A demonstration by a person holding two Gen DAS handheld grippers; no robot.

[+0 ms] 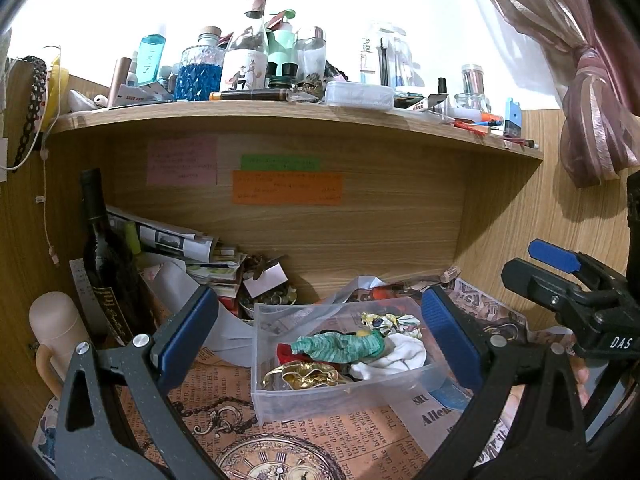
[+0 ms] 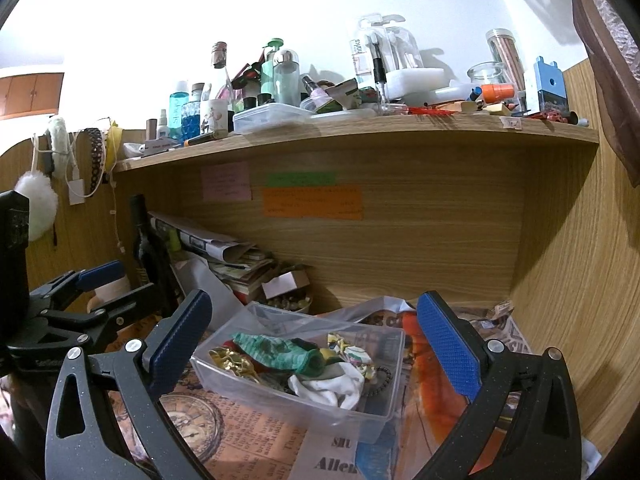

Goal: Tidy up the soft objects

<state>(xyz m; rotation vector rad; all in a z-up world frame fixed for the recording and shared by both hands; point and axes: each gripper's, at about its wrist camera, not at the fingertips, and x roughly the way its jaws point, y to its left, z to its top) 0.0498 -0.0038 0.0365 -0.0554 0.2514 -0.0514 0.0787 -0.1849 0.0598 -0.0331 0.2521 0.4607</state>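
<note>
A clear plastic bin (image 1: 320, 398) (image 2: 256, 390) stands on the newspaper-print desk mat. It holds soft items: a green knitted piece (image 1: 340, 346) (image 2: 276, 350), a white cloth (image 1: 396, 354) (image 2: 332, 386), a gold scrunchie (image 1: 306, 374) (image 2: 232, 360), a floral scrunchie (image 1: 394, 322) (image 2: 352, 350) and a red piece (image 1: 286, 354). My left gripper (image 1: 320, 332) is open and empty, hovering in front of the bin. My right gripper (image 2: 316, 340) is open and empty, above the bin's near side. Each gripper also shows in the other's view, the right one (image 1: 556, 268) and the left one (image 2: 104, 280).
A dark wine bottle (image 1: 106, 264) and a beige flask (image 1: 56, 328) stand at the left. Stacked papers (image 1: 180, 240) and a bowl of small items (image 1: 272, 300) lie behind the bin. A cluttered wooden shelf (image 1: 280, 114) hangs above. A curtain (image 1: 588, 80) hangs at the right.
</note>
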